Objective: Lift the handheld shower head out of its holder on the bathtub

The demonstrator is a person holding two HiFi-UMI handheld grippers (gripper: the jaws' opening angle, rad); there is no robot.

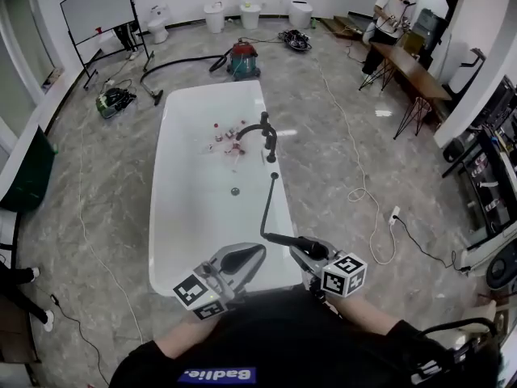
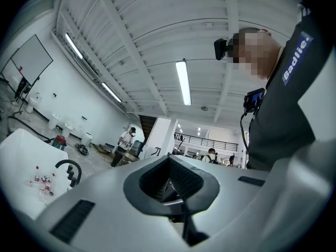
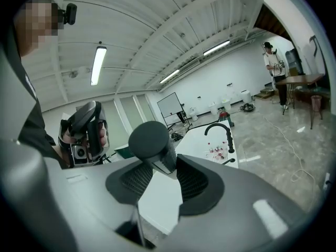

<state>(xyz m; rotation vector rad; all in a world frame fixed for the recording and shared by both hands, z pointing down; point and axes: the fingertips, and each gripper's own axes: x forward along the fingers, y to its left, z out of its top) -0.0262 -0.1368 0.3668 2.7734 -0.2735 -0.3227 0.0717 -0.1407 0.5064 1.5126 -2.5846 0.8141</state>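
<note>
1. The right claw [image 3: 160, 161] is clamping on the black shower head [image 3: 149, 138]; its ribbed pads are pressing on the neck from both sides, and the round face is standing up above them.
2. The shower head is hanging clear of the rim, above the near end of the white bathtub [image 1: 182, 217], just in front of the person's chest.
3. The black hose [image 1: 266, 204] is running from the held handle back along the tub's right rim; its far end is meeting the rim just beside the black arched faucet [image 1: 267, 136].
4. The left claw [image 2: 169, 172] is closed, pads together, with nothing between them; in the head view it is hovering over the tub's near rim, just beside the right claw.
5. Readable writing: a blue label [image 1: 216, 375] on the person's dark shirt is reading "Badlie."; the same word is showing in white on the sleeve in the left gripper view.
6. Each marker cube [image 1: 343, 274] is carrying black-and-white square patterns only.
7. Small red-and-white items [image 1: 226, 138] are lying in the tub near the faucet; any print on them is too small to read.
8. Beyond the tub, a red vacuum cleaner [image 1: 242, 59] is sitting on the floor; a whiteboard [image 1: 97, 6] is standing at far left.
</note>
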